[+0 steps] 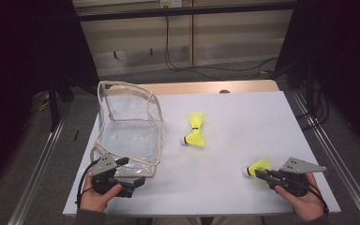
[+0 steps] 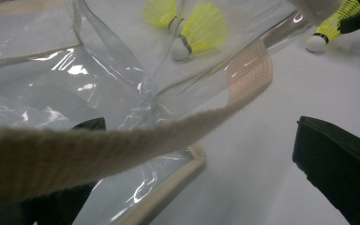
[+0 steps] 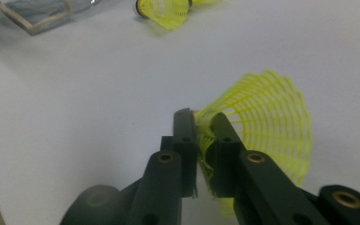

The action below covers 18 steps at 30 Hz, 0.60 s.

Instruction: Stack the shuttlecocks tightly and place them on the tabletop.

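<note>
My right claw (image 3: 205, 129): pinched tight on the edge of a yellow shuttlecock's (image 3: 262, 122) mesh skirt, which is crumpled between the two black jaws

That shuttlecock: at the near right of the table (image 1: 243, 117), its white cork tip pointing left toward the middle, its skirt toward my right hand (image 1: 304, 199)

My left claw (image 1: 133, 183): jaws standing wide apart, one black jaw under the clear plastic, the other out at the right over bare table (no squeeze on anything that I can see)

Clear bag (image 1: 129, 126): a see-through plastic pouch with a cream fabric edging, at the left of the table, its mouth gaping open; its near corner lies just by my left claw

Bag strap (image 2: 98, 150): a cream woven band running across my left claw's view, close to the camera and blurred; whether it touches a jaw I cannot tell

Two more shuttlecocks (image 1: 196, 130): yellow, lying together near the middle of the table, just right of the bag and well apart from the one I hold

My left hand (image 1: 98, 194): at the near left edge, wrapped round the claw's body

Table: pale, plain top
</note>
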{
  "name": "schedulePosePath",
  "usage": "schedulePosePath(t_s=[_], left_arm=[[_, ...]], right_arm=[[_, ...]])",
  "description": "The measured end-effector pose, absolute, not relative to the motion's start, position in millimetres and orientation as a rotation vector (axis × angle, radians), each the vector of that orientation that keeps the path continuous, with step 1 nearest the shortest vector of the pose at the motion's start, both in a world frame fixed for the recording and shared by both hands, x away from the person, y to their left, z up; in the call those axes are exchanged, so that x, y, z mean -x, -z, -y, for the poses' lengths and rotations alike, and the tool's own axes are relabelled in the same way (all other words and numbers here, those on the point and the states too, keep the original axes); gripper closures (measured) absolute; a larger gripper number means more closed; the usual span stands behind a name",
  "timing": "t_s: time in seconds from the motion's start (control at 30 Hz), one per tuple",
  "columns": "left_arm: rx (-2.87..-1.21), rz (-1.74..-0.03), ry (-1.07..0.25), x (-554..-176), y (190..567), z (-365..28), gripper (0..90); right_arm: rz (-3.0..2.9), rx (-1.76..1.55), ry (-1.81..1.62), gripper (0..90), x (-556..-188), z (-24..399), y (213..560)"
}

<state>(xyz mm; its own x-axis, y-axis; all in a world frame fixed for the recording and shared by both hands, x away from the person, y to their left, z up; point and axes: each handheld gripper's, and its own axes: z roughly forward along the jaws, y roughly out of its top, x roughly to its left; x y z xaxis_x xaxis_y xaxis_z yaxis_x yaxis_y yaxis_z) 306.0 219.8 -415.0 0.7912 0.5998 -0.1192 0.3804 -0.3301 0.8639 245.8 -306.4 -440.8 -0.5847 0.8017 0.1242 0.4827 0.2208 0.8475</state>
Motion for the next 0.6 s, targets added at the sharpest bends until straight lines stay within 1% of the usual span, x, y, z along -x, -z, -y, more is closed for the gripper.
schedulePosePath(t_s=[0.17,0.6], left_arm=[[-1.963,-0.737,-0.272,-305.9,414.9,-219.6,3.9],[-1.963,-0.736,-0.273,-305.9,415.1,-219.7,3.9]], right_arm=[[-2.139,-1.186,-1.34,88.3,-248.1,306.7,438.5],[-2.092,-1.184,-1.377,88.6,-257.6,306.8,434.7]])
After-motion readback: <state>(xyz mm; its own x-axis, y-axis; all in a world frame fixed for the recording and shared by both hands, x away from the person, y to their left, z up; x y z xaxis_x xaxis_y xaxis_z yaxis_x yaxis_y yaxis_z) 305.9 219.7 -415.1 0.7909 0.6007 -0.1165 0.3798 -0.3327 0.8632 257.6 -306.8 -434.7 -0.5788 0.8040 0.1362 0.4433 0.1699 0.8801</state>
